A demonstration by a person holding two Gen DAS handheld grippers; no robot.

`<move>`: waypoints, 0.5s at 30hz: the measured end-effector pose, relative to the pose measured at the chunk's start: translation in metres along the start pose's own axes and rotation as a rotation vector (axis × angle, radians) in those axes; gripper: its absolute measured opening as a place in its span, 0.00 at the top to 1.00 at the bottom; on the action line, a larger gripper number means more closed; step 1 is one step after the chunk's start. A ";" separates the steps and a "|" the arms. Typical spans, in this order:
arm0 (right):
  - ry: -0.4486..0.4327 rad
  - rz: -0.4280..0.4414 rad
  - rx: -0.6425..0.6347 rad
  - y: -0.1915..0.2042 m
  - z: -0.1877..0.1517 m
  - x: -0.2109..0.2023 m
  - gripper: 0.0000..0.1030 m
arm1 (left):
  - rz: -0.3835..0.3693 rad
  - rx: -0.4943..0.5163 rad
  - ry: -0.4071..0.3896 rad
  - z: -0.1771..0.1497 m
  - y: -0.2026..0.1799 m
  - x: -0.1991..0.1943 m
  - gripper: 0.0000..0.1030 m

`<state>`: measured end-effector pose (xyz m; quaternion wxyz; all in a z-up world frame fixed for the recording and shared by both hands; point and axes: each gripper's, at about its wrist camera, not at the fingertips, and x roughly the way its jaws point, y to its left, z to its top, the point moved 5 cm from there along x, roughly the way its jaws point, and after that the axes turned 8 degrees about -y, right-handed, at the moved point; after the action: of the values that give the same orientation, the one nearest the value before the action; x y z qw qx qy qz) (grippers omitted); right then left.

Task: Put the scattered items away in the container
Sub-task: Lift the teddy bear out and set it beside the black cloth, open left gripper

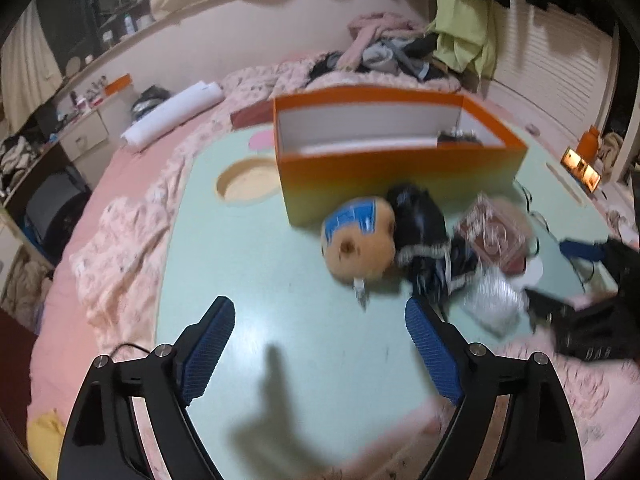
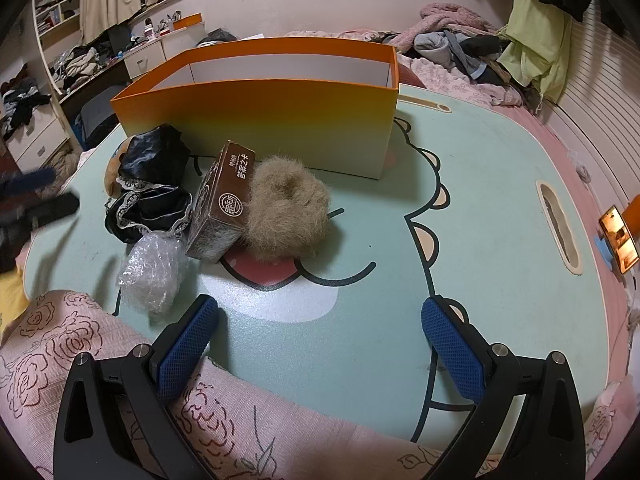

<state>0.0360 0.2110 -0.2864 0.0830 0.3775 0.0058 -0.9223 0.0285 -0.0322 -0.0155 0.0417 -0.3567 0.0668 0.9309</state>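
Left wrist view: left gripper [image 1: 320,334] is seen spread wide with nothing between the blue pads, above the green tabletop [image 1: 248,280].
Nearest item: 1 tan stuffed toy [image 1: 358,246] lies just ahead, touching the front wall of the orange box [image 1: 396,168].
Box contents: 1 small dark object [image 1: 458,138] is seen inside, blurred.
Advice: the toy is best straddled squarely before the pads are closed, then lifted clear of the wall.
Right wrist view: right gripper [image 2: 320,344] is released, empty.
Pile count: 1 black lace cloth [image 2: 150,184], 1 brown card box [image 2: 224,204], 1 furry scrunchie [image 2: 286,216], 1 bubble wrap wad [image 2: 150,270] are left beside the box.
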 end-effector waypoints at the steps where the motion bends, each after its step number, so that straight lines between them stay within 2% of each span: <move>1: 0.000 0.000 0.000 0.000 0.000 0.000 0.02 | -0.013 0.002 0.010 -0.004 -0.003 0.002 0.15; 4: -0.001 0.000 0.000 0.000 0.000 0.000 0.02 | 0.006 0.042 0.048 -0.014 -0.012 0.017 0.14; 9: 0.000 0.000 0.000 0.000 0.000 0.000 0.02 | 0.000 0.012 0.050 -0.020 -0.016 0.031 0.00; 11: -0.001 0.000 -0.001 0.000 0.000 0.000 0.02 | -0.022 -0.012 0.046 -0.021 -0.012 0.033 0.00; 15: -0.002 -0.002 -0.002 0.000 0.000 0.000 0.02 | -0.021 -0.011 0.033 -0.022 -0.012 0.032 0.00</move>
<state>0.0364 0.2108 -0.2866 0.0826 0.3766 0.0068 -0.9227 0.0209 -0.0223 -0.0545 0.0481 -0.3727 0.0585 0.9249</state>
